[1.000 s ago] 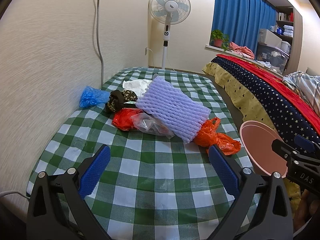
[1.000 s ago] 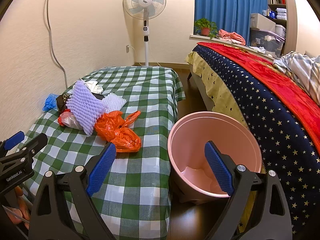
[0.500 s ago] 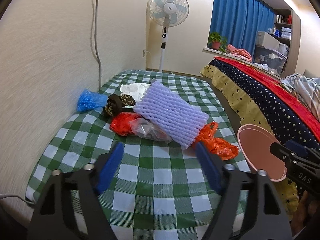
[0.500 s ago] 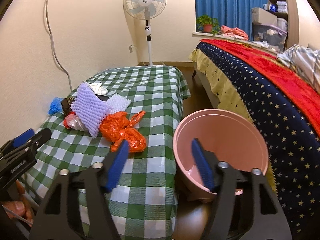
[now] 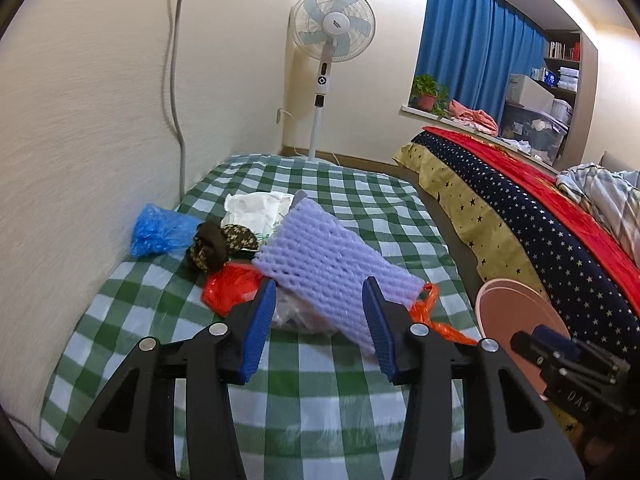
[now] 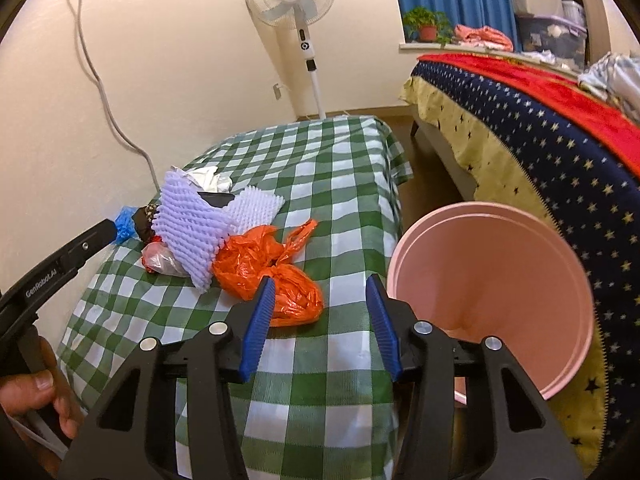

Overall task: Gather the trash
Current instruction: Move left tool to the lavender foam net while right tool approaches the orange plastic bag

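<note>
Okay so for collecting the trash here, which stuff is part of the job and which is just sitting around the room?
Part of the job:
- purple foam net
- orange plastic bag
- red bag
- clear bag
- blue bag
- pink bin

Just lying about:
- standing fan
- potted plant
- bed with starry cover
- blue curtain

Trash pile (image 5: 304,264) on table (image 5: 320,396), bin (image 6: 492,292) right.
</note>
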`<state>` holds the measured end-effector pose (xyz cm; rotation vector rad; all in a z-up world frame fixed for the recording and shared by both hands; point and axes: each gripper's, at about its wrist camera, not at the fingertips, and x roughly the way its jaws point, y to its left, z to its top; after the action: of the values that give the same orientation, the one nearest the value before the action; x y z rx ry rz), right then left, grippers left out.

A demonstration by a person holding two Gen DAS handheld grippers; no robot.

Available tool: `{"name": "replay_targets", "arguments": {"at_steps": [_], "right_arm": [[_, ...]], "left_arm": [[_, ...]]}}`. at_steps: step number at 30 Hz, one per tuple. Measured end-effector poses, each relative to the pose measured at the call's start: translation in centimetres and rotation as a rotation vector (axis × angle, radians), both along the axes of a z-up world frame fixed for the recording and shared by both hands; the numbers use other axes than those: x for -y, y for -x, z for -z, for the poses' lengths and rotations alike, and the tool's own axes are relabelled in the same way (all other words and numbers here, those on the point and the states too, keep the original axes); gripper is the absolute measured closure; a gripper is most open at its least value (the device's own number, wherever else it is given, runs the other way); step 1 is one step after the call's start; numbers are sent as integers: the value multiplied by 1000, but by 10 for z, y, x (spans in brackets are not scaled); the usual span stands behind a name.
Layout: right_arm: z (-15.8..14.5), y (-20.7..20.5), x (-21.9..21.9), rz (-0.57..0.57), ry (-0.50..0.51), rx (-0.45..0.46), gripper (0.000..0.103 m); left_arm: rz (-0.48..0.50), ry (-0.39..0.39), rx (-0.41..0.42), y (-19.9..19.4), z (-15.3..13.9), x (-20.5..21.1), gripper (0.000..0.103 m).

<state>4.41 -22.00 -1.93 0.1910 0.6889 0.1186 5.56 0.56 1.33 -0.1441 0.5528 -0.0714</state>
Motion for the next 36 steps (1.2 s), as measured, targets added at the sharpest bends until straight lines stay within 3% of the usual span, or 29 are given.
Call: {"name": "replay_targets", "arguments": {"at_steps": [9, 16, 19, 30, 36], "right_arm": [[23, -25, 2, -10, -67, -70, 55], [36, -38, 0, -19, -91, -122, 55], [41, -42, -1, -21, -92, -138, 55], [53, -50, -4, -36, -95, -181, 58], [53, -53, -6, -57, -89, -187, 71]], "left_arm": [[5, 29, -62, -39, 21, 8, 58], [12, 42, -134, -61, 40, 13, 41], [22, 53, -154, -67, 46, 16, 41], [27, 49, -232, -80, 66, 17, 42], [34, 37, -232, -79, 66, 15, 58]]}}
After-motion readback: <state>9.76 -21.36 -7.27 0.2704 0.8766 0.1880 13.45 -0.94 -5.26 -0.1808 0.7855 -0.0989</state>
